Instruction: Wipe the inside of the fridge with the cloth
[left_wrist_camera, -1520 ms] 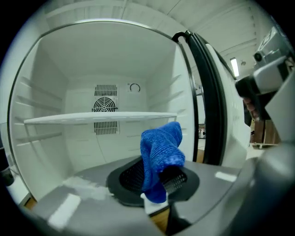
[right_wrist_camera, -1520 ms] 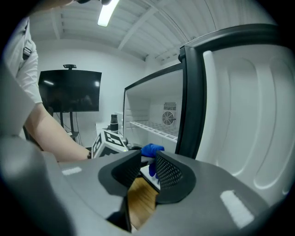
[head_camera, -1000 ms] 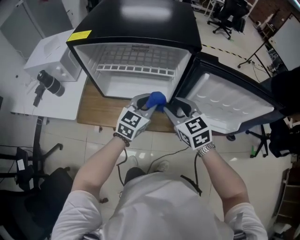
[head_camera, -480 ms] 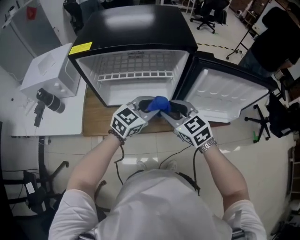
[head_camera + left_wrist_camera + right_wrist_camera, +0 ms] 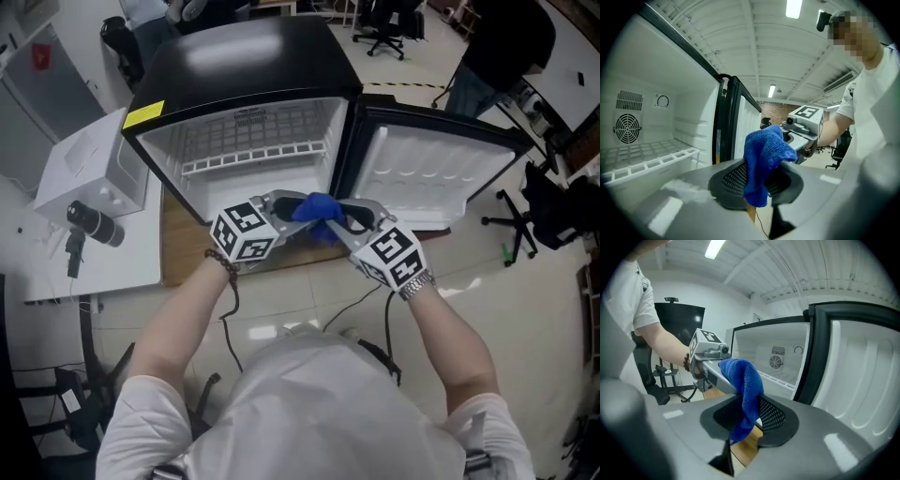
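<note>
Between the two grippers, at the open front of the fridge [image 5: 246, 52], hangs the blue cloth [image 5: 319, 207].

Left gripper [image 5: 294, 205]: jaws closed tight on the cloth, with a bunch above the pads and a tail below.

Right gripper [image 5: 345, 217]: its tips meet the left gripper's tips head-on. Its jaws have just been closing with the cloth between them. The cloth is not yet clamped; a dark gap shows beside one pad.

Head view only: both arms and the marker cubes. The fridge door [image 5: 441, 173] is swung wide beyond the right gripper. A wooden board [image 5: 174, 246] lies under the fridge, below the left gripper. The pads are hidden under the cloth.

Left gripper view only: the pads pinch the cloth from both sides. The right gripper's cube is just behind the cloth. The fan grille [image 5: 627, 127] and wire shelf [image 5: 651, 157] are well off to this gripper's left.

Right gripper view only: the cloth drapes from the left gripper's tip down into the right jaws, lying against the fridge-side pad.

Against a second ago:
- The tips now overlap the fridge's lower front edge; then they lay just short of it, over the board.
- The left gripper now points across at the right one, not toward the fridge.
- The right jaws, then wide beside the cloth, now stand narrower around it.
</note>
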